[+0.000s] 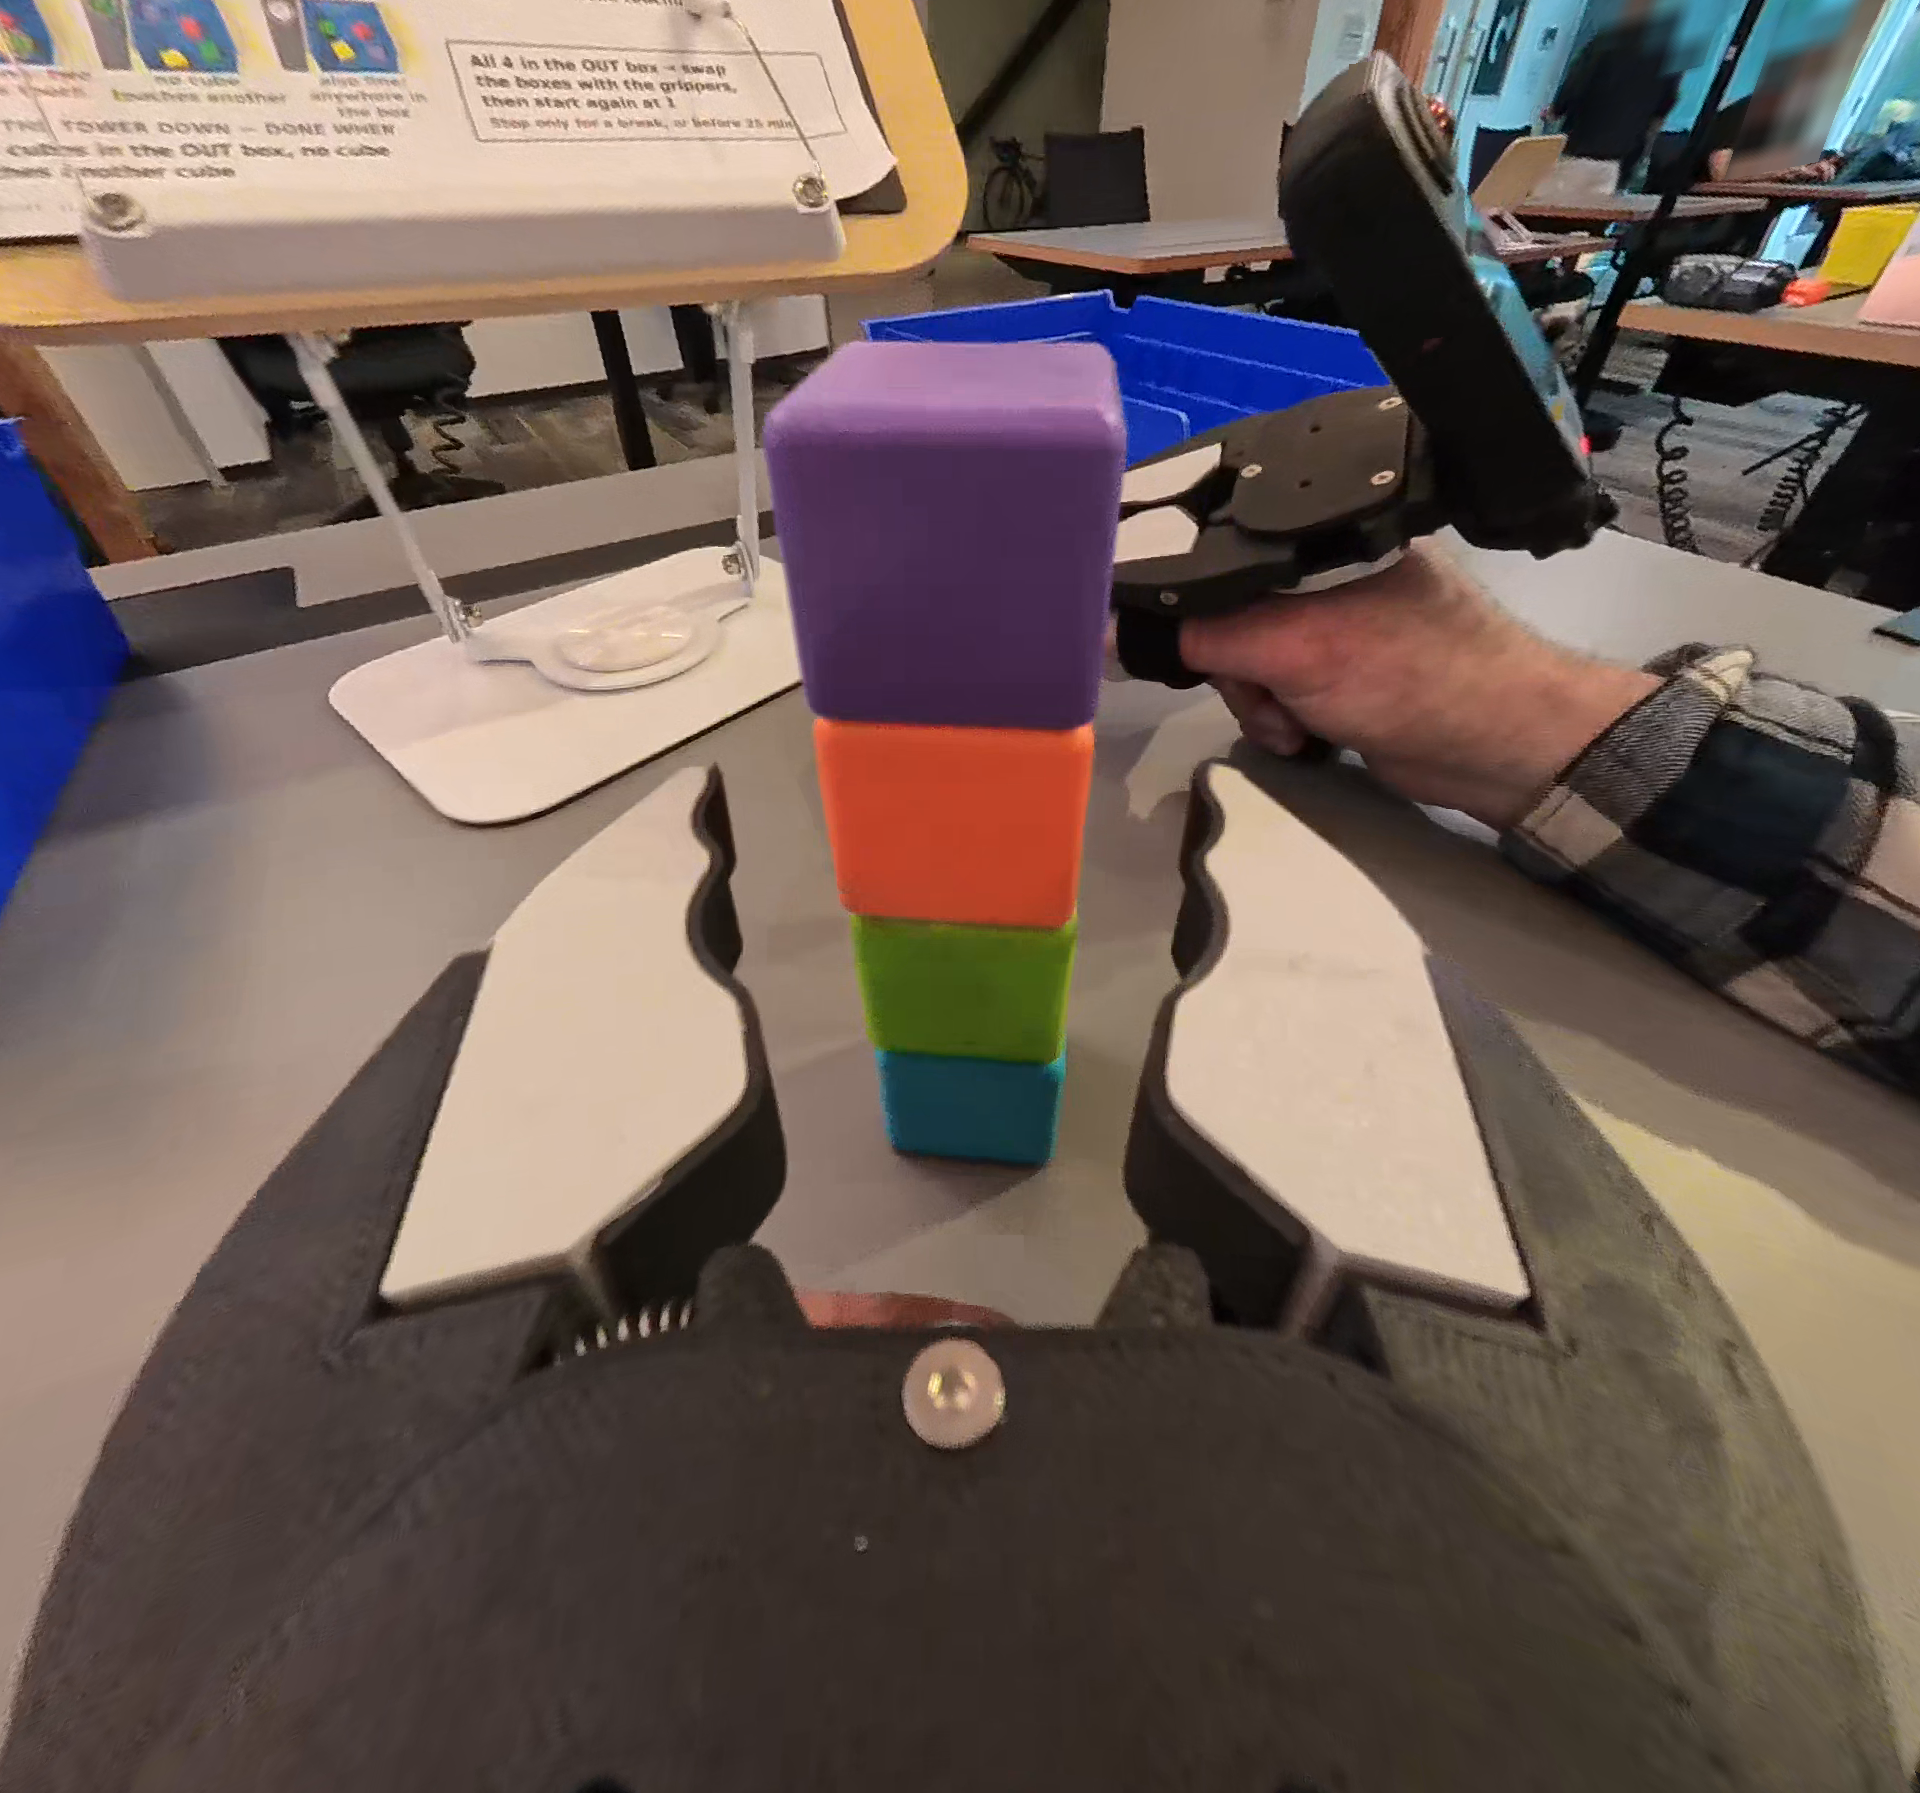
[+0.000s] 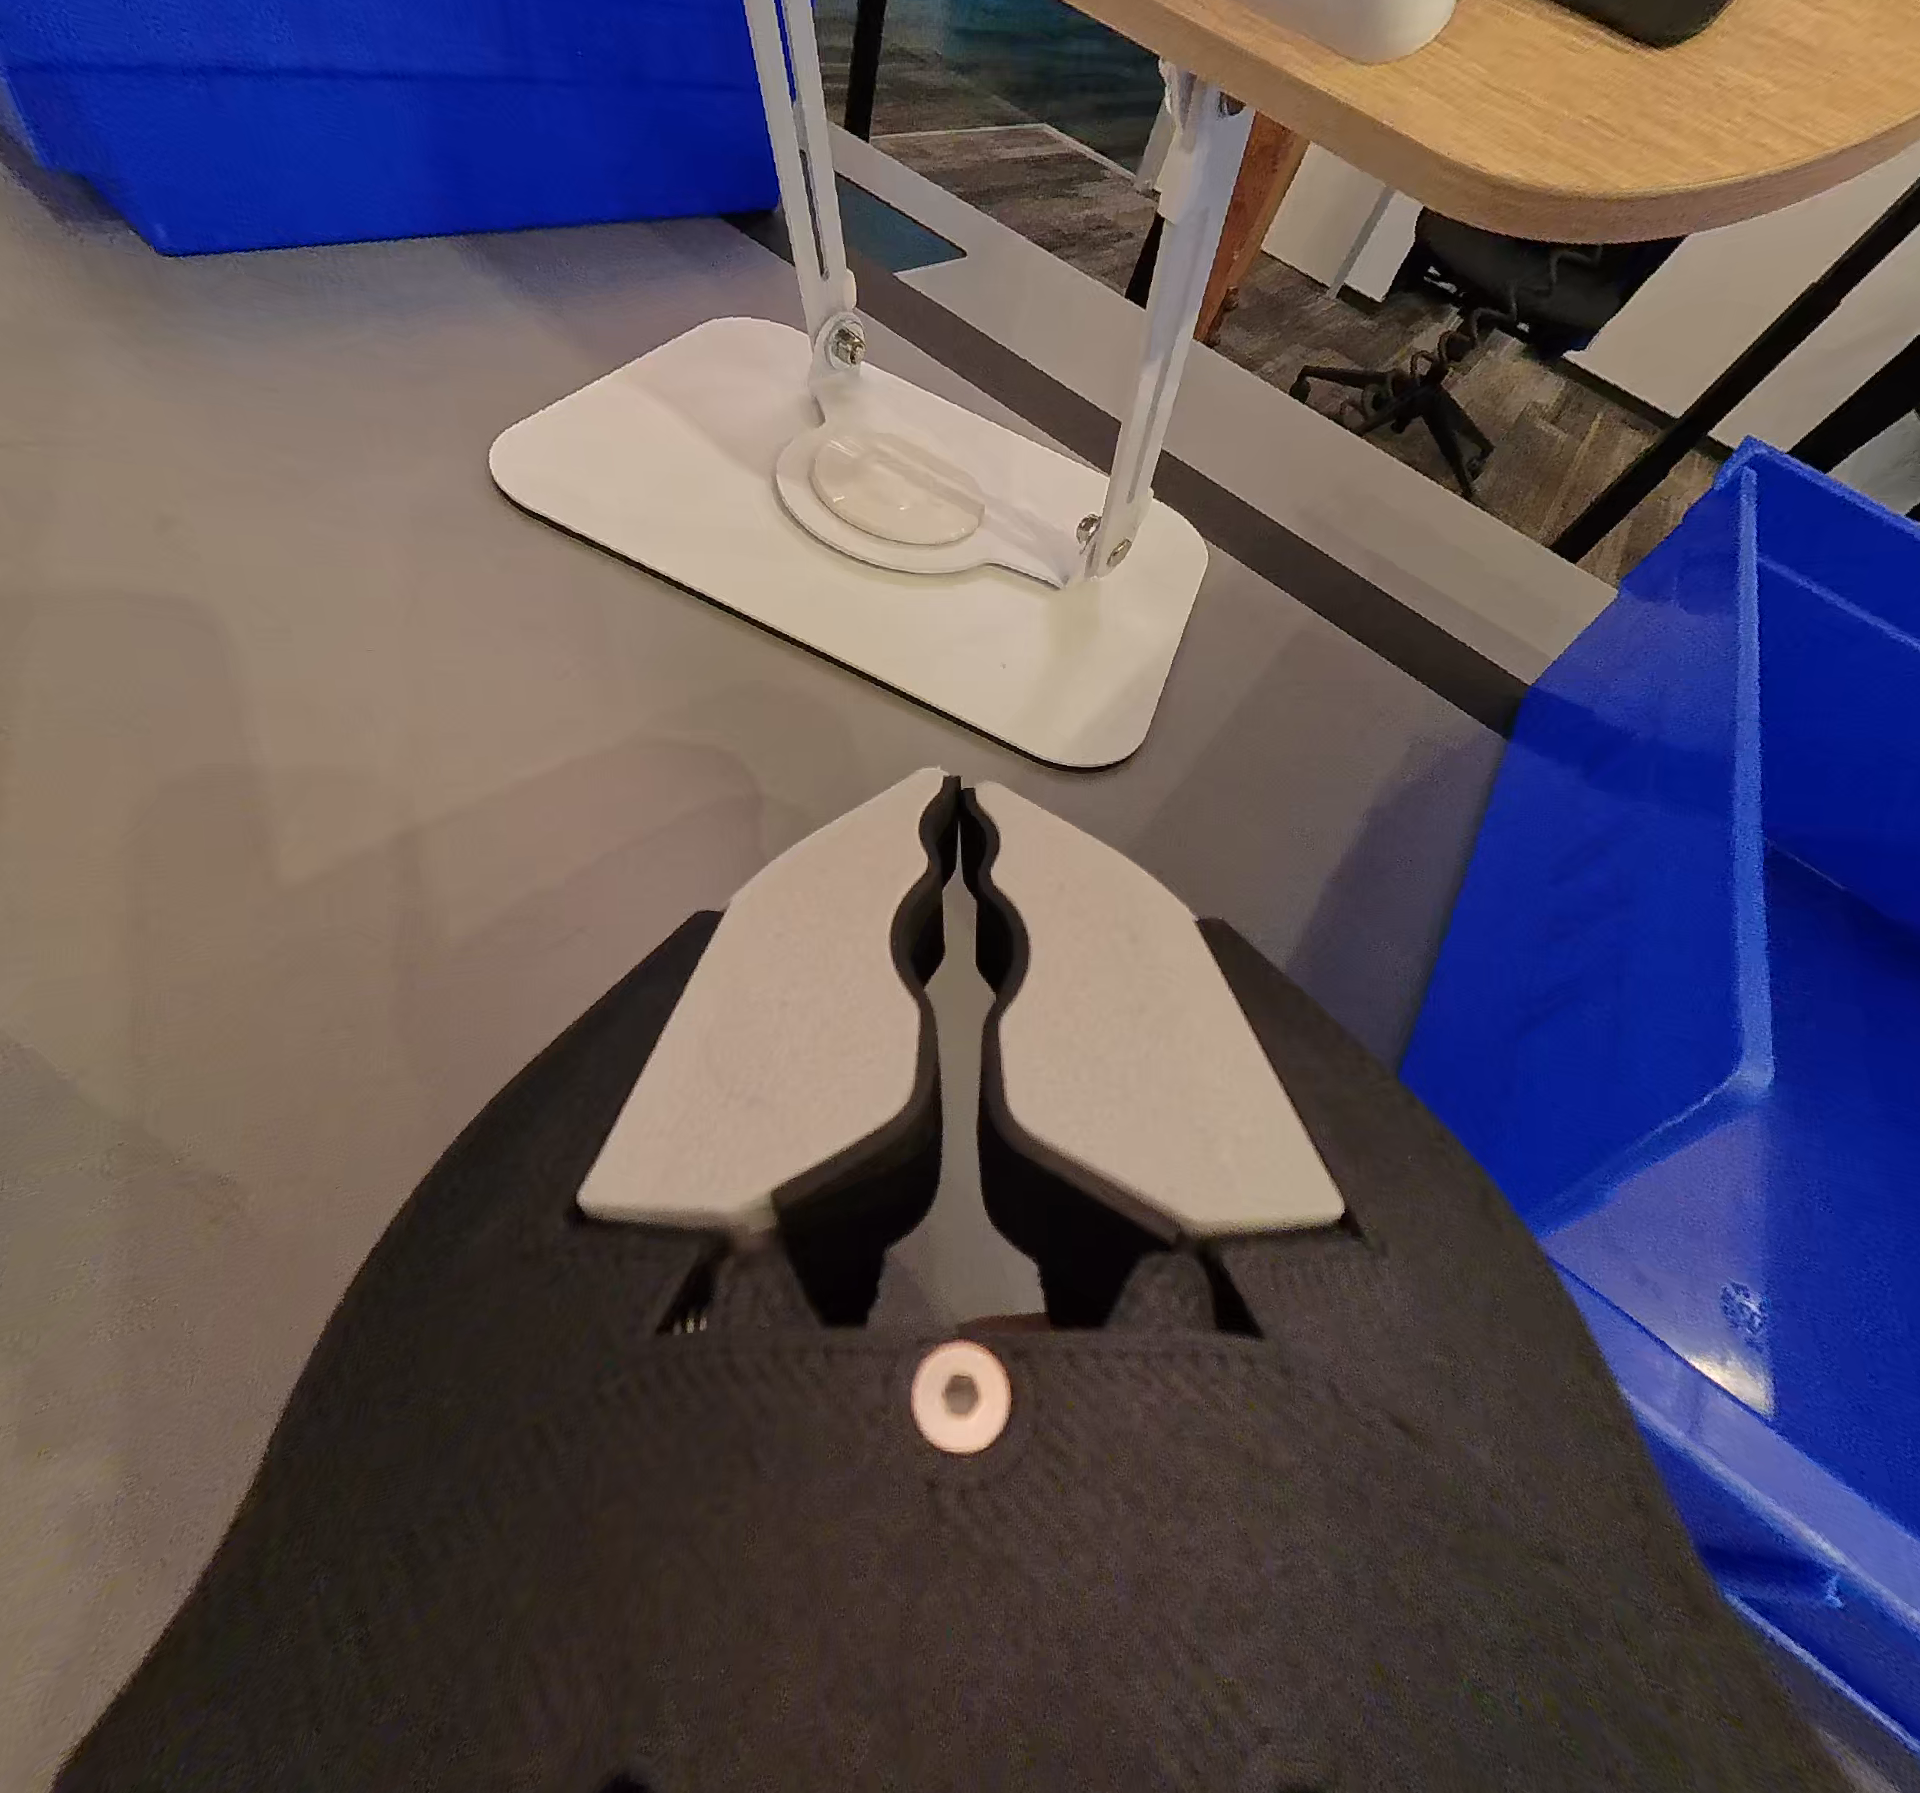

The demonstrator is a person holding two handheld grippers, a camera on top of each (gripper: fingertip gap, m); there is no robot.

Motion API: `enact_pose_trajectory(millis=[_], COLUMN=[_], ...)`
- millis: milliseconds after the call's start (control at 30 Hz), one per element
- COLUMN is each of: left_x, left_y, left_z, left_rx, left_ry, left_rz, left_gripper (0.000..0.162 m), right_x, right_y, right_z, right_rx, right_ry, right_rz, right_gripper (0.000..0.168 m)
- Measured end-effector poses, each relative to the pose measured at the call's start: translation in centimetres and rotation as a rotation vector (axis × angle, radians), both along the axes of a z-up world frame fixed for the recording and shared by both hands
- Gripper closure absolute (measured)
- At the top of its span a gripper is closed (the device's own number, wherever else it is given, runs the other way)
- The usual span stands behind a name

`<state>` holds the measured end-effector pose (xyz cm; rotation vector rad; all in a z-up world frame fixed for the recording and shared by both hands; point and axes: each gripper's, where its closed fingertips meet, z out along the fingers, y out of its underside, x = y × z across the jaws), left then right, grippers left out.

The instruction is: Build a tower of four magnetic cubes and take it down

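A: Standing between the spread fingers of the left gripper (image 1: 956,808) was the finished tower: a purple cube (image 1: 945,538) on an orange cube (image 1: 958,821), a green cube (image 1: 964,990) and a teal cube (image 1: 971,1109).

B: Was anything gripped?

A: Nothing. The left jaws were held wide, probably so a lower cube could be steadied. The right gripper (image 2: 956,793) was nearly closed, empty, aimed at the white stand base (image 2: 935,621) beside a blue bin (image 2: 1714,860).

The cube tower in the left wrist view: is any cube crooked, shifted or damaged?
Nothing stands out. The purple cube, orange cube, green cube and teal cube stack upright, nearly flush, with no visible damage.
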<state>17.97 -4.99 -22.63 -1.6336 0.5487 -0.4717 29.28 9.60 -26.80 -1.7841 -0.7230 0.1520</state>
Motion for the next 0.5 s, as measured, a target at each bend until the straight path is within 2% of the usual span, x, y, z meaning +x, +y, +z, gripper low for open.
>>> enact_pose_trajectory(millis=[67, 200, 267, 367, 433, 500], left_x=[0.1, 0.7, 1.0, 1.4, 1.4, 1.8], left_y=[0.7, 1.3, 1.3, 1.2, 1.2, 1.0], left_z=[-0.2, -0.5, -0.6, -0.6, -0.6, -0.6], left_rx=[-0.002, -0.028, -0.023, -0.04, -0.052, -0.039], left_ry=[0.004, -0.042, -0.031, -0.021, -0.018, -0.018], left_rz=[0.013, -0.036, -0.071, -0.132, -0.165, -0.238], left_gripper=[0.086, 0.113, 0.113, 0.113, 0.113, 0.113], right_x=[0.0, -0.4, -1.2, -2.5, -3.4, -4.8], right_y=[0.0, -0.3, -1.1, -3.3, -5.2, -7.7], right_z=[0.0, 0.4, 1.6, 5.5, 8.6, 11.2], right_rx=[-0.002, 0.002, 0.022, 0.068, 0.06, 0.014], right_ry=[0.006, 0.028, 0.063, 0.124, 0.172, 0.17], right_rz=[0.003, 0.031, 0.1, 0.253, 0.379, 0.555], right_gripper=[0.168, 0.168, 0.168, 0.166, 0.159, 0.145])
